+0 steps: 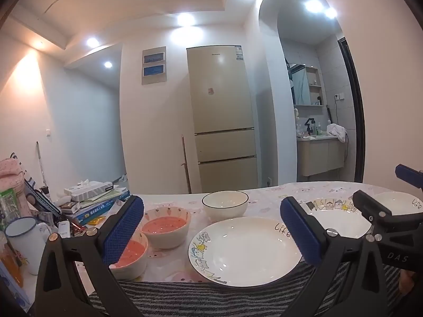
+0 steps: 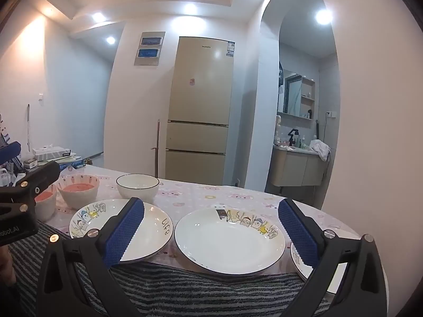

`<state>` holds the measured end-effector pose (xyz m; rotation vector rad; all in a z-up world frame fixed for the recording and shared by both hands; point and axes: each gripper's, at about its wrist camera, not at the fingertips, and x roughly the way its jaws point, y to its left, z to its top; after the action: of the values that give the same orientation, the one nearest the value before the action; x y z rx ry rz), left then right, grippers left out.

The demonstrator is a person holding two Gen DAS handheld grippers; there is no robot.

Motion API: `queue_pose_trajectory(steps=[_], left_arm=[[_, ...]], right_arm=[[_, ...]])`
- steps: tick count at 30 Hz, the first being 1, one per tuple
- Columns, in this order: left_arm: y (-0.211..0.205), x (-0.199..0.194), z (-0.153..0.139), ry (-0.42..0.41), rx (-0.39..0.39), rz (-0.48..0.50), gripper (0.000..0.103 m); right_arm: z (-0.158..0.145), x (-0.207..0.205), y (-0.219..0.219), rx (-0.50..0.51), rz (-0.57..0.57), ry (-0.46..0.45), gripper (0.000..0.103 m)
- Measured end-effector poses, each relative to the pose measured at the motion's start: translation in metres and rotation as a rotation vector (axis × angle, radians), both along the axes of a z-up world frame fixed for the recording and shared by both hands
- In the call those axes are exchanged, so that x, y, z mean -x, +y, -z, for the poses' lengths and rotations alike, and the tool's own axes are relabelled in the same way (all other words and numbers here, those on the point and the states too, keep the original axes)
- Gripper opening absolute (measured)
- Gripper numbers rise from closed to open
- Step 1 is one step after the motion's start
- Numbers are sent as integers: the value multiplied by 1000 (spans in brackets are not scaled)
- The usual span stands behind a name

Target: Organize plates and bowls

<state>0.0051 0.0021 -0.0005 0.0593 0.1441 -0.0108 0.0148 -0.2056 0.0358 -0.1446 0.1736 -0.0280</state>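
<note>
left gripper [image 1: 211, 232] spread wide, grasping nothing, above near bench [image 1: 264, 190] edge; cartoon plate [image 1: 246, 251] between its fingers, pink bowls [image 1: 166, 227] partly hidden behind left finger, white bowl [image 1: 224, 206] beyond. right gripper [image 2: 211, 232] likewise released, centre plate [image 2: 230, 240] ahead, third plate [image 2: 301, 264] cut off by right finger.

A beige fridge [image 1: 223, 116] stands against the far wall. Left of it, books [image 1: 97, 203] carry a tissue box [image 1: 88, 187]. A washbasin cabinet [image 1: 320, 155] stands to its right.
</note>
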Motion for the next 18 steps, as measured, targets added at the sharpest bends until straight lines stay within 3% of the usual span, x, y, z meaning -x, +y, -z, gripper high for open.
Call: queue_pose_trajectory(steps=[3,18], left_arm=[[1,4,-5,-21,-6,1,103],[-4,9,-1,-45,-21,-7,103]], right_arm=[[0,2,-1,2,3,-48,103],[-4,7,-4,-12,8,-37,103]])
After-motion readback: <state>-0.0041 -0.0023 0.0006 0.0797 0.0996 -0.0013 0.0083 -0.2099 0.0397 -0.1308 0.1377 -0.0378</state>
